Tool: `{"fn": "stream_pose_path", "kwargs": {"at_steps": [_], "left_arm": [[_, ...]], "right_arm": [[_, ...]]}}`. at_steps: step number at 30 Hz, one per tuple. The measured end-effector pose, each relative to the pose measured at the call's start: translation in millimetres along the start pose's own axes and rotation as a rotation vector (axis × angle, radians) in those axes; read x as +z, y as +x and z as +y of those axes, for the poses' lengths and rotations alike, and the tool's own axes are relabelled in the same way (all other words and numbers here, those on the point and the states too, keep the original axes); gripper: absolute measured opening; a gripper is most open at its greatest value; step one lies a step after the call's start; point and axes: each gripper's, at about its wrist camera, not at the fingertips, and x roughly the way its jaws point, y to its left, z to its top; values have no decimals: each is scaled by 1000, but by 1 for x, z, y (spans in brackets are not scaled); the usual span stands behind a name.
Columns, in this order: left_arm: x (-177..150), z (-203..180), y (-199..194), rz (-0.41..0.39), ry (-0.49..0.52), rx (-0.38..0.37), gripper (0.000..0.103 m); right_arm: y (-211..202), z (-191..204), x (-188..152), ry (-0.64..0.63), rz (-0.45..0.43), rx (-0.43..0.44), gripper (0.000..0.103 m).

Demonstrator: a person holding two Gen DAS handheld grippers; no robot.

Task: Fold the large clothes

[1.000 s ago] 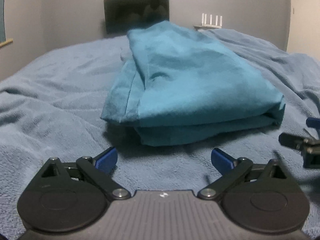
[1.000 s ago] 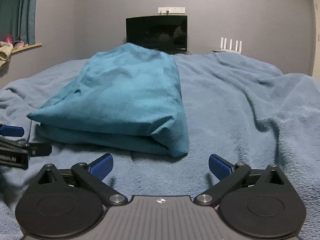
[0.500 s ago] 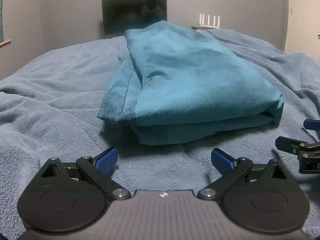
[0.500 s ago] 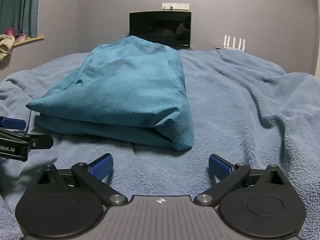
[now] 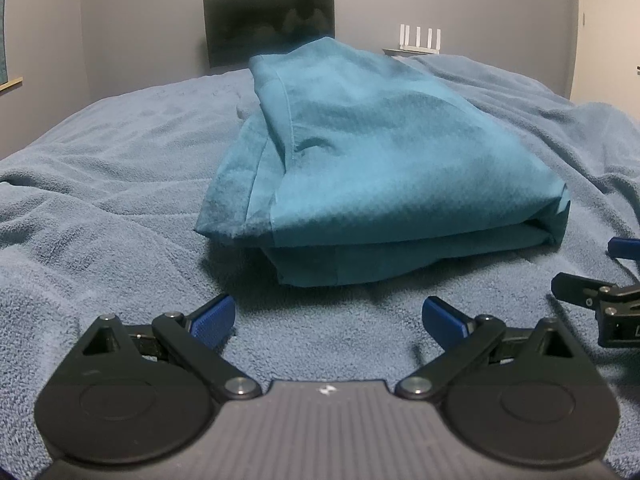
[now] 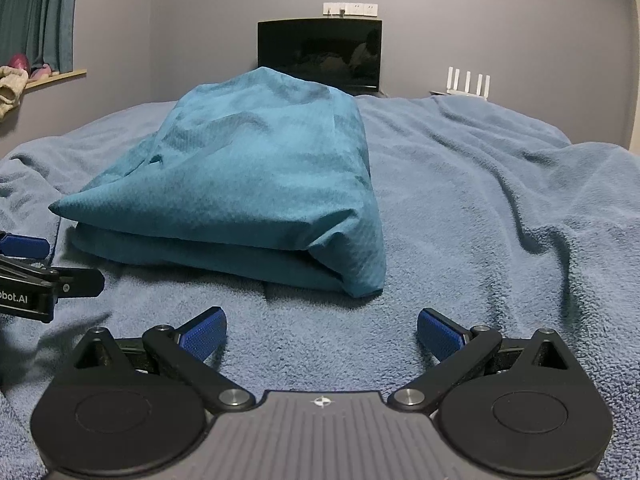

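Note:
A teal garment [image 5: 384,168] lies folded in a thick stack on the blue blanket [image 5: 100,200]; it also shows in the right wrist view [image 6: 256,184]. My left gripper [image 5: 328,318] is open and empty, a short way in front of the stack's near left corner. My right gripper [image 6: 322,330] is open and empty, in front of the stack's near right corner. Each gripper shows at the edge of the other's view: the right gripper at right [image 5: 596,292], the left gripper at left [image 6: 36,276].
A dark monitor [image 6: 320,54] and a white router [image 6: 468,82] stand beyond the bed's far edge against the grey wall. A curtain and a ledge with small items [image 6: 24,76] are at far left. The blanket is rumpled at right [image 6: 520,208].
Both grippers have drawn back a little and risen slightly from the folded stack. The garment has not moved and both grippers stay open.

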Motion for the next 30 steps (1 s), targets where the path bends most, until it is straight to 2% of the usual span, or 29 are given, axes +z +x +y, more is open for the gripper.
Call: {"fn": "stream_pose_path", "kwargs": {"at_steps": [30], "left_arm": [[-1,0,0,-1,2,-3,100]], "right_arm": [[2,0,-1,-10,10,5,103]]}}
